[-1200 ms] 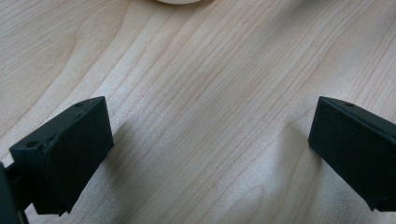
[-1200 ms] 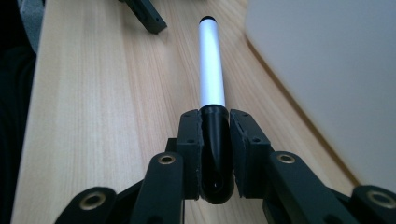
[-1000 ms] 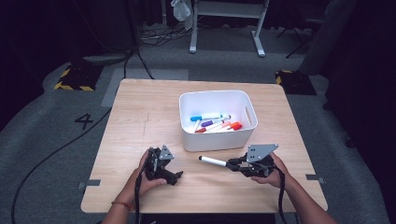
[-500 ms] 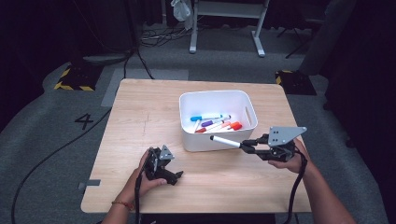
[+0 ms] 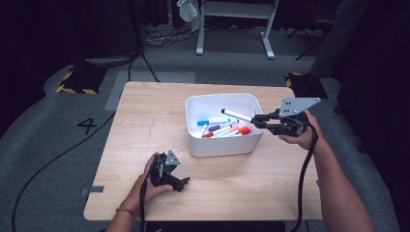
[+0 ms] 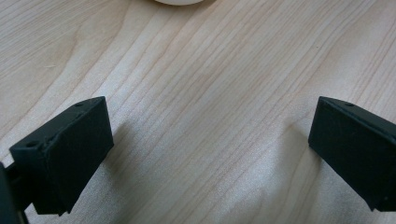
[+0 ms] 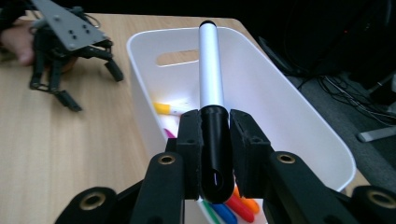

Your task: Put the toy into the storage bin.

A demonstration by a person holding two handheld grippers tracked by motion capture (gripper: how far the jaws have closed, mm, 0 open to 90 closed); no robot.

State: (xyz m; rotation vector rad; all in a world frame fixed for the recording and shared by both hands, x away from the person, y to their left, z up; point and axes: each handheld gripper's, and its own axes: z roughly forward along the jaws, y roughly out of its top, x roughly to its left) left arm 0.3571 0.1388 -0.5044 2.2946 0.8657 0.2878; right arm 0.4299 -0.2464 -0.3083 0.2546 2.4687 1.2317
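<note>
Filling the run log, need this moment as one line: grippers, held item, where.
right gripper: shut on black-capped marker, held above white bin | left gripper: open, resting on table | bin: holds coloured markers

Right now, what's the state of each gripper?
Left gripper: open, holding nothing, low over the light wooden table.
Right gripper: closed on a white marker with a black cap, above the white plastic bin.

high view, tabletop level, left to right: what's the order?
left gripper resting open on the table → white bin holding coloured markers → right gripper, shut on a black-capped white marker that pokes over the bin's right side.
</note>
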